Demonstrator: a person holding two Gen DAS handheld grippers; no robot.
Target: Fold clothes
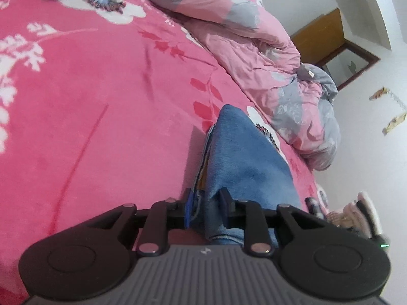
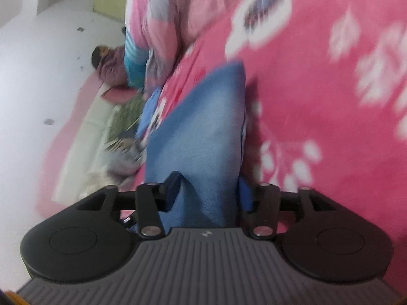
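Note:
A blue garment (image 1: 244,157) hangs bunched above the pink flowered bedspread (image 1: 89,101). In the left wrist view it runs from a peak down into my left gripper (image 1: 207,206), whose jaws are shut on a thick fold of it, striped lining showing at the left edge. In the right wrist view, blurred by motion, the same blue garment (image 2: 203,132) stretches away to a point. My right gripper (image 2: 208,190) has its jaws set fairly wide, and the cloth fills the gap and touches both fingers.
A crumpled pink and grey quilt (image 1: 267,58) lies along the far side of the bed. Beyond it are a white wall and a wooden frame (image 1: 338,48). Slippers (image 1: 361,211) sit past the bed's edge. Pillows and other clothes (image 2: 122,117) are heaped at the left.

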